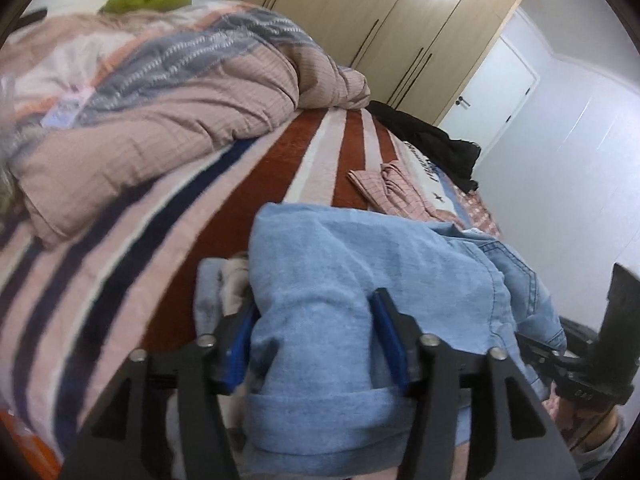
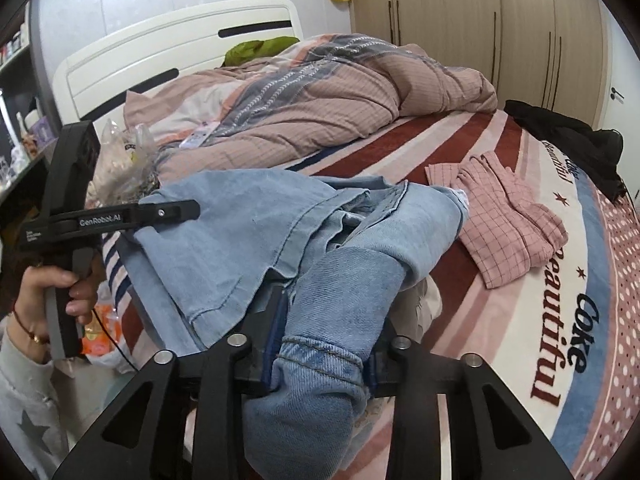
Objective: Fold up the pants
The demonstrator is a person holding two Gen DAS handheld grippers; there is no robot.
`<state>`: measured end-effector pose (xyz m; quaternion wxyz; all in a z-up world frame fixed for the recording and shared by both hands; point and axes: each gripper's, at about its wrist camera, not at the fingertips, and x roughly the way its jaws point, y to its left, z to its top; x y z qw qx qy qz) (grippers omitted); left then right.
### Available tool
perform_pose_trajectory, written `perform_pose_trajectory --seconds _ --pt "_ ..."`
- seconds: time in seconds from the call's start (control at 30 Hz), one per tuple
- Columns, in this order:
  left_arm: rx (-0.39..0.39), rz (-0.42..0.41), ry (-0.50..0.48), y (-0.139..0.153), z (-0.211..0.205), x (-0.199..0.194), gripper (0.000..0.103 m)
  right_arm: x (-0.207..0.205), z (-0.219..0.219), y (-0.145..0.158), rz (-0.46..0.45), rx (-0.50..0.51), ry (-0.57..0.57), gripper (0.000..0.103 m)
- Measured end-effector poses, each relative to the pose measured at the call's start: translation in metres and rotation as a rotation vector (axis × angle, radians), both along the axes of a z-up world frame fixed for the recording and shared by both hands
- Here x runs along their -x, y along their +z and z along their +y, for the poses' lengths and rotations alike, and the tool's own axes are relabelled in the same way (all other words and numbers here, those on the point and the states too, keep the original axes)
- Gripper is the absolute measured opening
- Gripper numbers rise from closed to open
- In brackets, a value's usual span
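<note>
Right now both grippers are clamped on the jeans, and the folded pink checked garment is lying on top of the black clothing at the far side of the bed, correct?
Not quite. Both the left gripper and right gripper do clamp the light blue jeans, but the pink checked garment lies on the striped blanket, apart from the black clothing. The right wrist view shows the gap.

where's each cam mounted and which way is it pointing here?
Left wrist: on the left gripper, looking along its fingers over the jeans toward the wardrobe and door; the right gripper shows at the right edge.
Right wrist: on the right gripper, facing the headboard and guitar; the left hand holding the left gripper shows.
Shared: jeans, pink duvet, checked pink garment, black garment.
</note>
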<state>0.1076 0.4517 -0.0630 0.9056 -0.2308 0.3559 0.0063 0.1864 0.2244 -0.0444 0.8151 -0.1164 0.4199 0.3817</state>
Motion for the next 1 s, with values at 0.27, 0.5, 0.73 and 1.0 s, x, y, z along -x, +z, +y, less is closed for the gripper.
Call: perform_pose_trajectory --seconds 0.27,0.5,0.73,1.0 --pt "-0.068 -0.118 -0.002 0.053 -0.005 0.014 0.06 0.023 -0.013 0.06 -0.251 0.027 -0.028 0.046" --pt "-0.107 -0.013 -0.104 0.022 -0.042 -0.014 0.06 0.016 0.015 0.034 -0.181 0.03 0.042 0.046" --pt "-0.144 0.055 -0.119 -0.009 -0.043 -0.014 0.058 0.006 -0.003 -0.029 -0.042 0.06 0.009 0.047" --pt "-0.165 0.05 -0.07 0.006 -0.051 -0.011 0.06 0.014 -0.015 -0.02 -0.077 -0.005 0.011 0.047"
